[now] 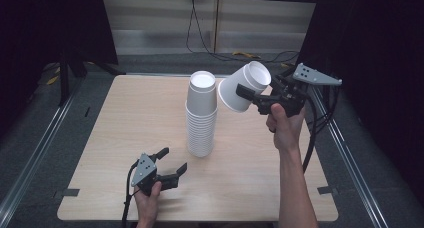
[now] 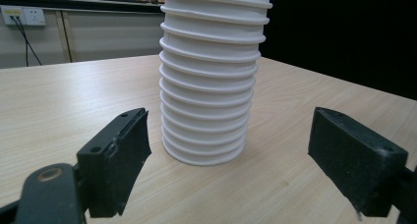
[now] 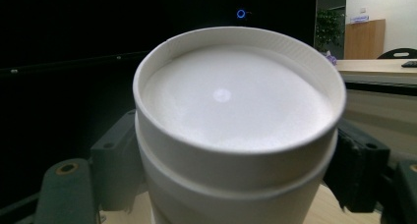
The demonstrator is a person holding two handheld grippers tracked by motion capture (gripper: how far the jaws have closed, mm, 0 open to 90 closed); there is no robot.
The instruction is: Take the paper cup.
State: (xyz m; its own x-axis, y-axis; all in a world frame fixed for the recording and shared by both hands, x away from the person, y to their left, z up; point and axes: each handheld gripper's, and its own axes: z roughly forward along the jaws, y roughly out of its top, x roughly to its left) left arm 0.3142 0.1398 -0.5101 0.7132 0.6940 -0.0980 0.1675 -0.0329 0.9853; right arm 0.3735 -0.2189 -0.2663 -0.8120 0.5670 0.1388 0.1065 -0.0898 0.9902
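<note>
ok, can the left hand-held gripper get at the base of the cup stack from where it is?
Probably yes: the left hand-held gripper is open and faces the cup stack, with bare table between them.

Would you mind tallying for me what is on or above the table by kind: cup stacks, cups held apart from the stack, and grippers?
Stack of white paper cups, upside down on the table: 1
Held white cup, lifted and tilted in the right gripper (it may be two nested, I cannot tell): 1
Grippers, counting the left gripper, open near the stack: 2
Total: 4
</note>
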